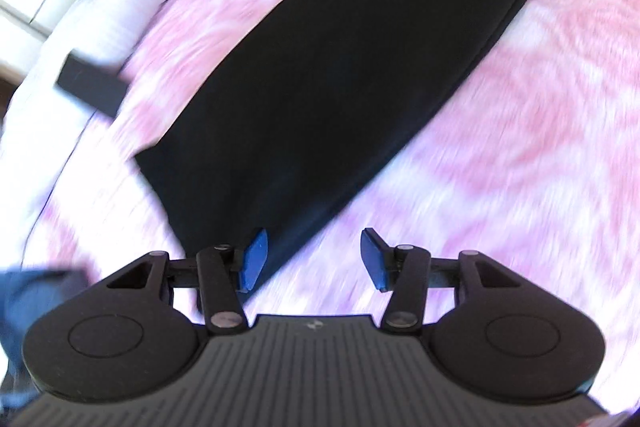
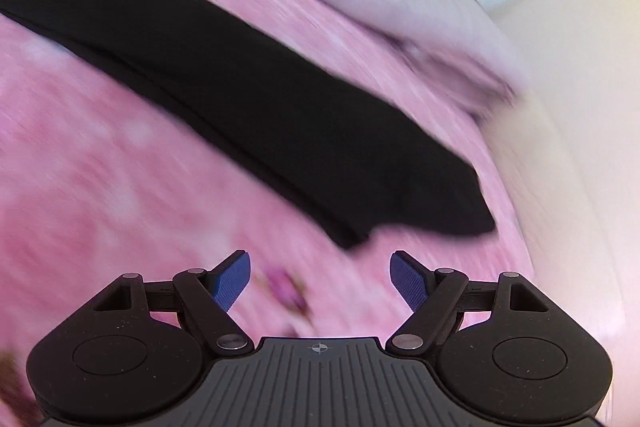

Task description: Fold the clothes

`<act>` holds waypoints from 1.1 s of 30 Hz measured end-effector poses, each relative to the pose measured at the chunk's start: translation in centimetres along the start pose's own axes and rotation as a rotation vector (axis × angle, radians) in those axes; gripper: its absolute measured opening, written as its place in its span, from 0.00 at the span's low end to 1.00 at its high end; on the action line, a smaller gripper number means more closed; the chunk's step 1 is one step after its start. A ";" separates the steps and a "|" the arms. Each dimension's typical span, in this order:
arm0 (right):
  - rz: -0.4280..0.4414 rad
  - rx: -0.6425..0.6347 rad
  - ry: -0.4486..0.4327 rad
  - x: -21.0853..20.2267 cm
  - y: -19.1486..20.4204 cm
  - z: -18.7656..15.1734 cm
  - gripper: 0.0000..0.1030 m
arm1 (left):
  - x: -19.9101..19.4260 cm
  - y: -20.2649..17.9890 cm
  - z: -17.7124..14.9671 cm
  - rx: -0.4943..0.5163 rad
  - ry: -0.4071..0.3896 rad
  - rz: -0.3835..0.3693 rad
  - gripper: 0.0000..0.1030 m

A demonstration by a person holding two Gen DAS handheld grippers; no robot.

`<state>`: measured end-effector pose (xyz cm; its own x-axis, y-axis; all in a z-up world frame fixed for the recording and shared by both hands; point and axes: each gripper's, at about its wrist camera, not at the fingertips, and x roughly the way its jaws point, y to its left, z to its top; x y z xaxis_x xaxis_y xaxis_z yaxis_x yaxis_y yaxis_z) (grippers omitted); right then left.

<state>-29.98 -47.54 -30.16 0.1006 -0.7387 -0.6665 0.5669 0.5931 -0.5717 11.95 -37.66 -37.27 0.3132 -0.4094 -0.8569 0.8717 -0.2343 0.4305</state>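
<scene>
A long black garment [image 1: 340, 67] lies flat as a narrow folded strip on a pink patterned bedspread [image 1: 500, 155]. In the left wrist view its near end lies just ahead of my left gripper [image 1: 314, 259], which is open and empty, its left blue pad [image 1: 254, 259] over the cloth's edge. In the right wrist view the same garment [image 2: 248, 99] runs from upper left to lower right, its end just beyond my right gripper [image 2: 320, 281], which is open and empty above the bedspread [image 2: 100, 187]. Both views are motion-blurred.
A white sheet or pillow [image 1: 80, 39] lies along the bed's far side, with a small black strip [image 1: 92, 89] on it. A cream wall [image 2: 580, 87] borders the bed at the right. Blue cloth [image 1: 32, 299] shows at the left edge.
</scene>
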 end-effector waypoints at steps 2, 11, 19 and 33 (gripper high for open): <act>0.044 -0.026 -0.063 -0.9 0.8 2.6 0.76 | -1.3 1.1 -1.7 -0.055 0.014 0.029 0.46; 0.229 -0.140 -0.228 -4.9 3.1 12.8 0.76 | -7.4 3.0 -6.6 -0.077 0.039 0.129 0.46; 0.345 -0.182 -0.097 -8.6 4.8 18.6 0.76 | -7.4 5.6 -9.0 -0.032 0.025 0.142 0.47; 0.316 -0.035 0.089 -14.5 11.4 27.0 0.76 | 1.8 13.6 -12.4 0.106 -0.128 -0.023 0.47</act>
<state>-2.84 -38.75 -14.12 0.1942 -0.4866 -0.8517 0.4902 0.8002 -0.3454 29.04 -30.66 -36.49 0.2377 -0.5100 -0.8267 0.8313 -0.3334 0.4447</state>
